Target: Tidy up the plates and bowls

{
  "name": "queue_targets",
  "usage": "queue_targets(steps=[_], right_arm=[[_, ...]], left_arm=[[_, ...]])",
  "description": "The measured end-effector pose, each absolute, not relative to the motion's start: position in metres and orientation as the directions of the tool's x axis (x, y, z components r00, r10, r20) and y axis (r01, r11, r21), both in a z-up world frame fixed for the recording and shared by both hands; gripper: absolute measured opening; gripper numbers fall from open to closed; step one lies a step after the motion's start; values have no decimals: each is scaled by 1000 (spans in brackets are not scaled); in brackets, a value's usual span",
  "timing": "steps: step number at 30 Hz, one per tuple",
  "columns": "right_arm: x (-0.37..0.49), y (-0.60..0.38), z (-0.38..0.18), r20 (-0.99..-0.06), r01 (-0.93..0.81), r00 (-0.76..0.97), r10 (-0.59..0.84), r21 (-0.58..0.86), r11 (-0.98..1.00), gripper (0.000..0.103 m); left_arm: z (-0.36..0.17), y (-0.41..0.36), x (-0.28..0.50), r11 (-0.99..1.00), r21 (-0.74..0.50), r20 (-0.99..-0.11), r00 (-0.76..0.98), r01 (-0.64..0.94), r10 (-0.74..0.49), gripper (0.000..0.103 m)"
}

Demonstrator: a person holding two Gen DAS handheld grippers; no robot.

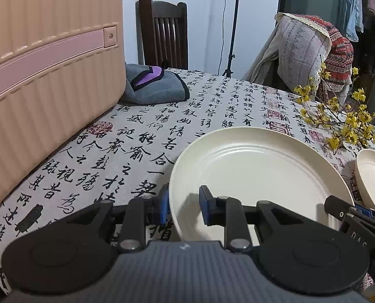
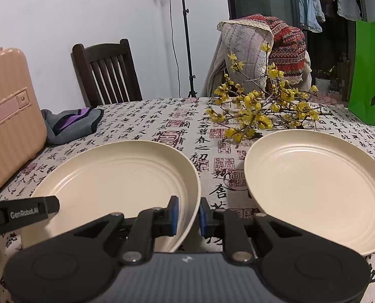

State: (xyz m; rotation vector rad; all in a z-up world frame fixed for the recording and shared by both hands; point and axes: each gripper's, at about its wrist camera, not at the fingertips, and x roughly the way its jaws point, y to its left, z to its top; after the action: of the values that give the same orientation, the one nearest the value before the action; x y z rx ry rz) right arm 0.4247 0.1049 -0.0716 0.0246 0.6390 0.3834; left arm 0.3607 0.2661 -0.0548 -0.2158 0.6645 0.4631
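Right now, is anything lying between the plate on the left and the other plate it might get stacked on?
Nothing visible does. Only bare tablecloth separates the left plate from the right plate. The yellow flower branch lies farther back on the table, behind the gap rather than in it.

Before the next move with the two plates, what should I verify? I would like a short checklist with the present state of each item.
1. Right tool straddles the right rim of the left plate: ok.
2. Right tool pads closed on that rim: ok, they look tight against it.
3. Left tool straddles the same plate's left rim: ok.
4. Left tool grip is firm: cannot tell; some space shows beside the inner pad.
5. Right plate is empty and free to receive: ok.
6. Flower branches are apart from the right plate: cannot tell; they lie close behind its far rim.
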Motion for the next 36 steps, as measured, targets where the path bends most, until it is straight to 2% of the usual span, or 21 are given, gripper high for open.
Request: queue_targets(steps=[36], right_arm=[[409,104,-58,-495,-361,792,356,91,928,16]], left_arm=[[-38,260,351,879,-20,-576,724,-476,379,25]])
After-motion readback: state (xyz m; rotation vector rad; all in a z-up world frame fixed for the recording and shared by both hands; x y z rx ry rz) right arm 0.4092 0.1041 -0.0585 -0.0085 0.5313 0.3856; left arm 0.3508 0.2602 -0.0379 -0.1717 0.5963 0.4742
